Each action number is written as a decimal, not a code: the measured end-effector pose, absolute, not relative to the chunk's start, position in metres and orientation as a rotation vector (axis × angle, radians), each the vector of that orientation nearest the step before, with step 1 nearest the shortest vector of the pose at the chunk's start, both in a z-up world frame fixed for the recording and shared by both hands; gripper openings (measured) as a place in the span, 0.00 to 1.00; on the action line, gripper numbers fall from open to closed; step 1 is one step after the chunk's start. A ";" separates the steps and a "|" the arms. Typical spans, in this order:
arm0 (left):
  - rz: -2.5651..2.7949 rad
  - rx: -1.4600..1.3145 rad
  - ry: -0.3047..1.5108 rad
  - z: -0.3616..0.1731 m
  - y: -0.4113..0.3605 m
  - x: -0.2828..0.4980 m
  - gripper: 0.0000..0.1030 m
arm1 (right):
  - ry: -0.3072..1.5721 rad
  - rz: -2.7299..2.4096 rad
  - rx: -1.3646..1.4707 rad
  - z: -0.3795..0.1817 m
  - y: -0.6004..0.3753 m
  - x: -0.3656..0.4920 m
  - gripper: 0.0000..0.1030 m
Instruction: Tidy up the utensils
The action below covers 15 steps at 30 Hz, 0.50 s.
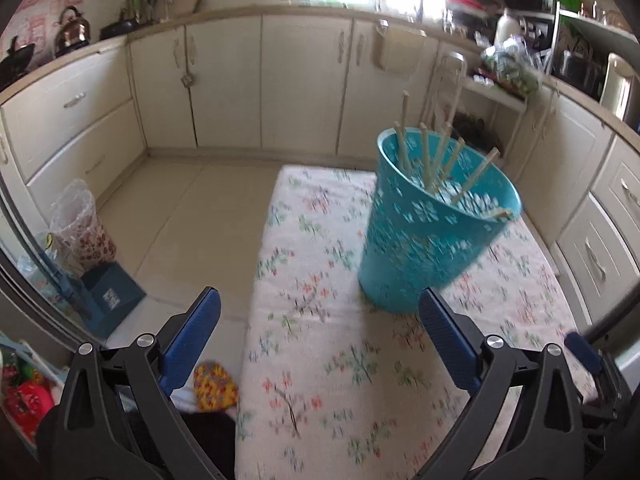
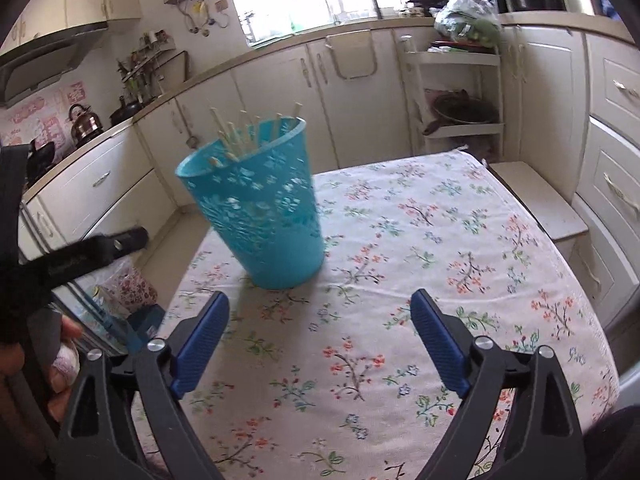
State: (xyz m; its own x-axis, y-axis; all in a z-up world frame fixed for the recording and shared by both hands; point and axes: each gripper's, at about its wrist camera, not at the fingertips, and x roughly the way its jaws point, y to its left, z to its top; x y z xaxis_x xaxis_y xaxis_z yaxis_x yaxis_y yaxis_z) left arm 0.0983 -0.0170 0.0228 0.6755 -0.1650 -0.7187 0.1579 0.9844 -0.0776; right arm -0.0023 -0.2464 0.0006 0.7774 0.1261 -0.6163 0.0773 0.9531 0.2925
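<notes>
A teal perforated basket point(image 1: 432, 236) stands on the floral tablecloth point(image 1: 340, 380) and holds several wooden chopsticks point(image 1: 430, 160) that lean out of its top. It also shows in the right wrist view point(image 2: 264, 208) with the chopsticks point(image 2: 240, 132). My left gripper point(image 1: 320, 308) is open and empty, over the table's left edge, with the basket just beyond its right finger. My right gripper point(image 2: 320, 308) is open and empty above the cloth point(image 2: 400, 280), a little short of the basket. The left gripper's black body point(image 2: 80, 260) shows at the left of the right wrist view.
Cream kitchen cabinets point(image 1: 304, 80) ring the room. A white shelf rack point(image 2: 456, 92) stands behind the table. A plastic bag point(image 1: 80, 228) and a blue dustpan point(image 1: 108, 300) sit on the floor to the left. A kettle point(image 2: 84, 122) stands on the counter.
</notes>
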 end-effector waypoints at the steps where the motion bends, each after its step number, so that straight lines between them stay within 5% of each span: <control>1: -0.200 -0.007 0.832 0.026 -0.018 0.094 0.92 | 0.692 0.039 0.305 0.005 -0.244 -0.002 0.89; 15: -0.232 -0.053 0.871 0.061 0.000 -0.031 0.92 | 0.859 0.087 0.352 0.053 -0.208 -0.094 0.93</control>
State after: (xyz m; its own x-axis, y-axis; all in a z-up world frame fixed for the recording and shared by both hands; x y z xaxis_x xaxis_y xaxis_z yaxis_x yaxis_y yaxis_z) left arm -0.0313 0.0002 0.0608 0.6205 -0.2234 -0.7517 0.1800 0.9736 -0.1407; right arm -0.0938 -0.2084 0.0527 0.6536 0.2154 -0.7255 0.0654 0.9390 0.3377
